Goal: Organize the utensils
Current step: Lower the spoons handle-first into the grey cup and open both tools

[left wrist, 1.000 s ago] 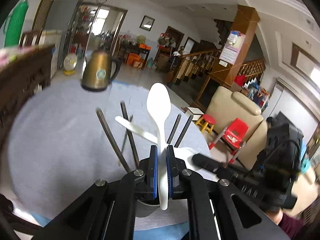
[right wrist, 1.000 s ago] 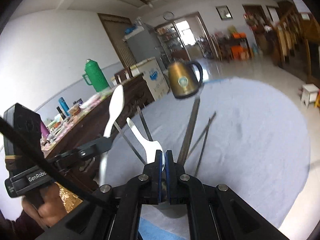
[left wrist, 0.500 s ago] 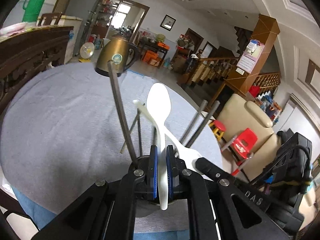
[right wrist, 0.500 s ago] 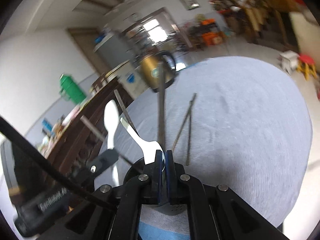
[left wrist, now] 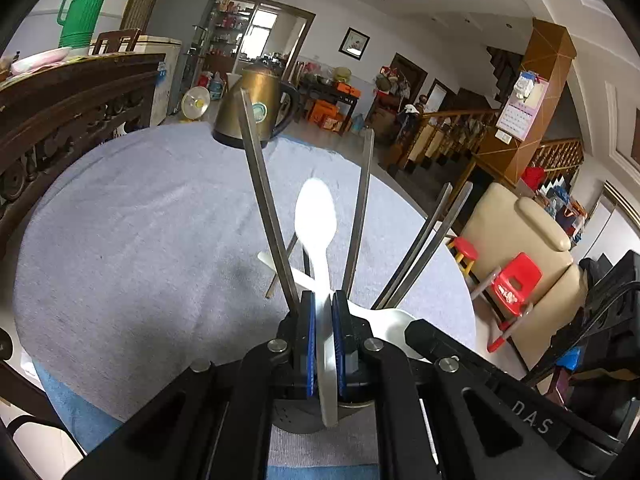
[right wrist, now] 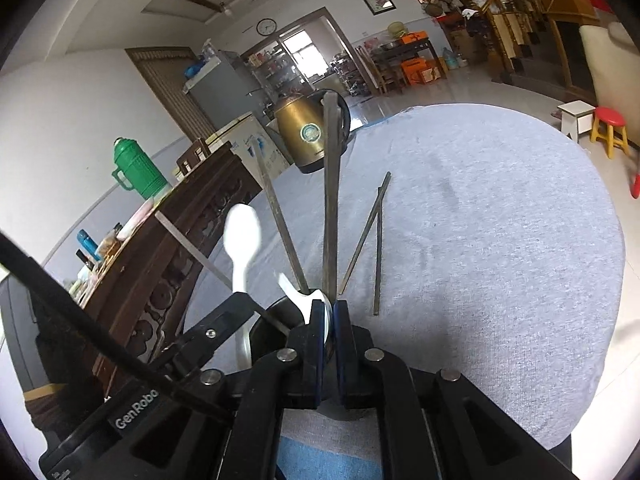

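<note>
My left gripper is shut on the handle of a white plastic spoon, bowl up, right over a dark utensil cup that holds several metal chopsticks. My right gripper is shut on a second white spoon, whose bowl sits between the jaws over the same cup. The left gripper's spoon shows to the left in the right wrist view. Two chopsticks lie loose on the grey tablecloth behind the cup.
A brass kettle stands at the far edge of the round table. A dark carved wooden sideboard runs along the left, with a green thermos on it. A beige armchair and red stools stand on the right.
Both grippers have come down and closer to the cup. The chopsticks now stand up around the jaws. Each gripper keeps its spoon.
</note>
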The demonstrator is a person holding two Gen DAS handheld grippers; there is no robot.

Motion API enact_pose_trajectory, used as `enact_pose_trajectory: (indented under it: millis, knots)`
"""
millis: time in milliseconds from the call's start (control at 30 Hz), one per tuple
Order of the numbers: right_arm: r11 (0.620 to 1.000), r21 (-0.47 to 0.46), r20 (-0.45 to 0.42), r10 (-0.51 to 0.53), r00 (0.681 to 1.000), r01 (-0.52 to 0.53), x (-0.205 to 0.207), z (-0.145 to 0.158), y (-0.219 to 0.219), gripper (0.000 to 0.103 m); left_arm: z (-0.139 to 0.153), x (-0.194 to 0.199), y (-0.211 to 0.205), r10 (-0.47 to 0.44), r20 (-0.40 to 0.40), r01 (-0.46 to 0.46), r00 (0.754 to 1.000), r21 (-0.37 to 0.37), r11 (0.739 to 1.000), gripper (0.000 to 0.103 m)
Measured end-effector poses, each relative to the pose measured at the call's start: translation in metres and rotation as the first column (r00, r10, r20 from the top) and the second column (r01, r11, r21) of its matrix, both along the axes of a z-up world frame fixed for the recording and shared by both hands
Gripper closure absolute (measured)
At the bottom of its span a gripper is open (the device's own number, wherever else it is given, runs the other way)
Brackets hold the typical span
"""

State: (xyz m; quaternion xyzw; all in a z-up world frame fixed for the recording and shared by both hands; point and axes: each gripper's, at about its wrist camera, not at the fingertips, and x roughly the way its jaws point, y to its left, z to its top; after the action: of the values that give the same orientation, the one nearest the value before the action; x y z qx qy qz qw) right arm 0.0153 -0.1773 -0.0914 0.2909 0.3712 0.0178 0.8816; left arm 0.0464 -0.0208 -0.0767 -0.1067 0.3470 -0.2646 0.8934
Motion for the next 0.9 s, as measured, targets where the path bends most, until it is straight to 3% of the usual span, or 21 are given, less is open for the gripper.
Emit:
enact_pose_trajectory:
  millis: [300,567,800,900]
  knots:
    - [0.999,-0.017,-0.033,0.049,0.998,-0.049,0.0,-0.005,0.005,0.096,-0.006,-0.001,0.0,-0.023,-0.02,0.023,1.0,0.009,1.0,0.094]
    - [0.987,-0.117,-0.033,0.105,0.994,-0.108,0.0,0.0,0.016,0.096,-0.006,-0.002,0.002,-0.042,-0.03,0.042,0.999,0.007,0.999,0.094]
    - [0.994,-0.108,0.063,0.01,0.998,-0.003,-0.011,0.017,-0.019,0.095,0.018,-0.009,0.023,-0.018,0.078,0.017,0.997,0.013,1.0,0.094]
    - [0.992,-0.115,0.064,-0.045,0.997,0.053,-0.012,0.018,-0.039,0.088,0.025,-0.001,0.043,0.015,0.098,-0.016,0.995,0.013,1.0,0.094]
